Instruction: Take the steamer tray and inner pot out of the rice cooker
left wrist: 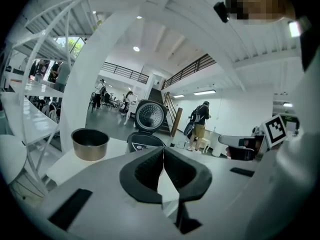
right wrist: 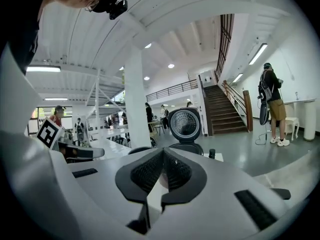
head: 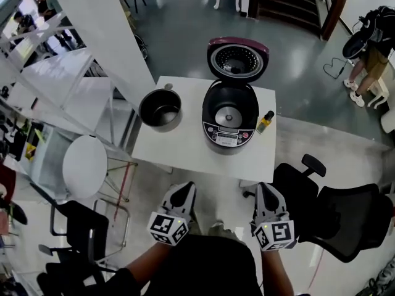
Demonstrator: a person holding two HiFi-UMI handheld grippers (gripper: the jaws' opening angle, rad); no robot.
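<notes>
**Both grippers closed and empty, well short of the table**

The left gripper (head: 184, 191) and right gripper (head: 266, 193) hang side by side close to the person, on the near side of the white table (head: 185, 150) and well apart from it. In each gripper view the jaws meet with nothing between them.

Bare floor lies between the grippers and the table's near edge. A round white stool (head: 85, 166) stands off the table's near-left corner, and a black office chair (head: 336, 217) sits to the near right. The near strip of the tabletop is bare.

The inner pot (head: 160, 108) stands upright on the table close to its left edge, apart from the rice cooker (head: 229, 121). Nothing shows inside the pot. The cooker stands right of centre with its lid (head: 237, 58) raised, and its cavity shows only the base plate. A small bottle (head: 265, 122) stands just beside the cooker, near the right edge.
</notes>
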